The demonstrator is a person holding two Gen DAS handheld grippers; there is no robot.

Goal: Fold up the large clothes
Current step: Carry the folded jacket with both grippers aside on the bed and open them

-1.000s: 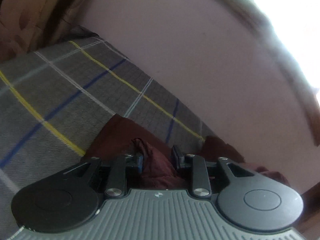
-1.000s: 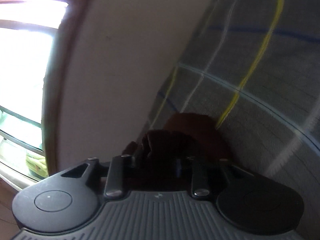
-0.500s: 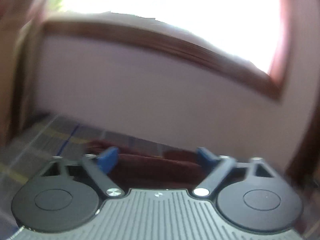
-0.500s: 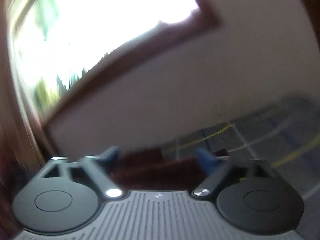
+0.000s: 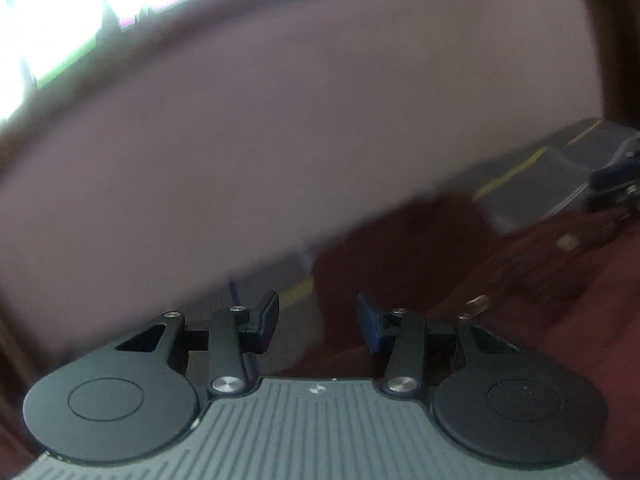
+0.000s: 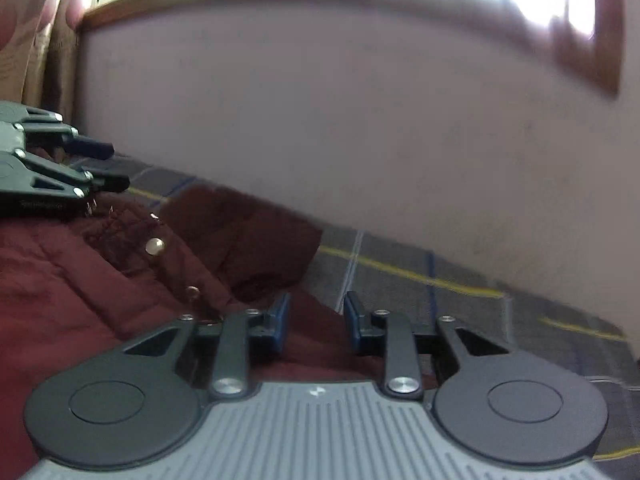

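Observation:
A dark red padded jacket (image 6: 100, 280) with metal snap buttons (image 6: 154, 245) lies on a grey plaid bedspread (image 6: 440, 292). My right gripper (image 6: 316, 322) is open and empty, its jaws over the jacket's near edge. My left gripper (image 5: 318, 322) is open and empty at the jacket's other end (image 5: 500, 280). The left gripper also shows in the right wrist view (image 6: 102, 166) at the far left, above the jacket. The right gripper shows at the right edge of the left wrist view (image 5: 616, 186).
A pale wall (image 6: 320, 120) runs along the far side of the bed. A window with a wooden frame (image 6: 580, 52) is above it. A patterned curtain (image 6: 36, 40) hangs at the left. The left wrist view is blurred.
Both grippers held bunched red fabric a second ago. They have let go, opened, swung up toward the window and come back down over the jacket with smaller gaps.

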